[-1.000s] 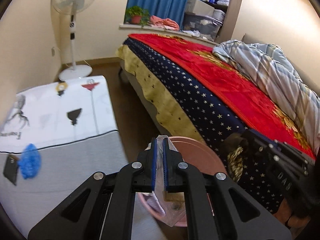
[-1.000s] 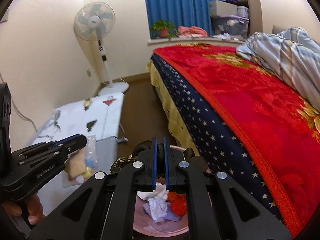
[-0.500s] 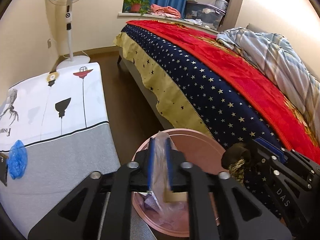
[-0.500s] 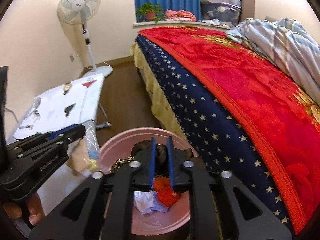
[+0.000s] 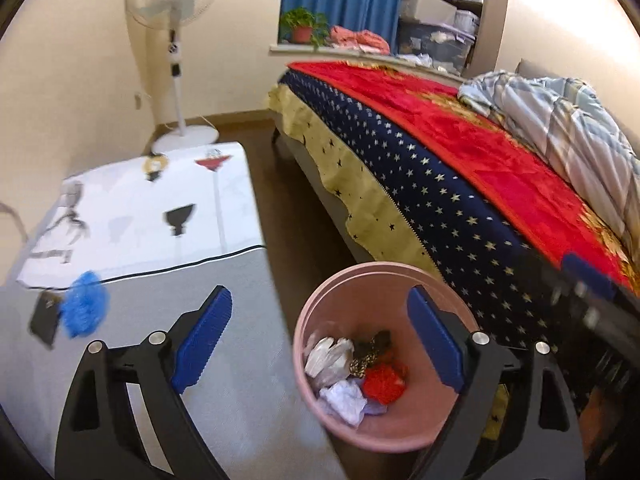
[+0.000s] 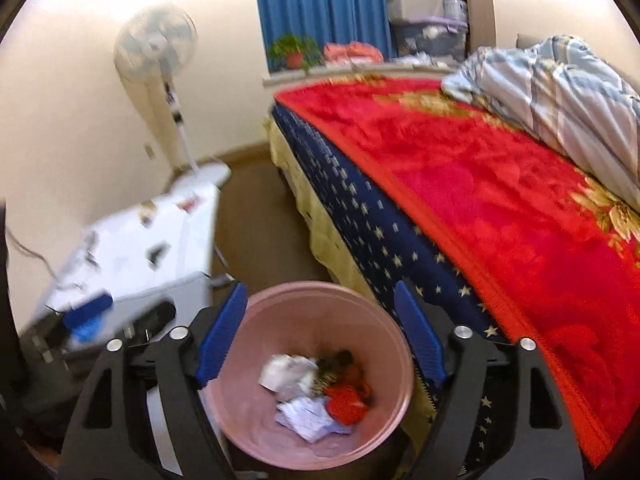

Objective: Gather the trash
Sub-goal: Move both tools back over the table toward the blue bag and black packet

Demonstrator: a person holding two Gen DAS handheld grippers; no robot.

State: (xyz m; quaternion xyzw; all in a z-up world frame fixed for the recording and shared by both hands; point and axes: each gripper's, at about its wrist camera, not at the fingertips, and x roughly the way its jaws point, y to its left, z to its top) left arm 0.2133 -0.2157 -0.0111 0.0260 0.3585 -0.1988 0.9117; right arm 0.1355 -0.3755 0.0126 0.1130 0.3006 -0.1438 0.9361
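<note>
A pink trash bin [image 5: 308, 320] stands on the floor between the low table and the bed; it also shows in the right wrist view [image 6: 376, 320]. Inside lie a clear plastic bag [image 5: 326, 360], white crumpled paper [image 5: 344, 398], a red scrap [image 5: 382, 384] and a dark patterned piece [image 5: 370, 350]. My left gripper [image 5: 320, 338] is open and empty above the bin's left side. My right gripper [image 6: 320, 334] is open and empty right above the bin. A crumpled blue piece [image 5: 84, 309] lies on the table beside a dark flat object [image 5: 44, 318].
The low table [image 5: 160, 320] with a white printed cloth stands left of the bin. The bed [image 5: 480, 184] with a red and starred blanket fills the right. A standing fan [image 5: 174, 40] is by the far wall. A strip of brown floor [image 5: 280, 216] runs between table and bed.
Both grippers have opened. The plastic bag left my left gripper and the dark patterned piece left my right one; both now lie in the bin. Both views have shifted, the right one blurred.
</note>
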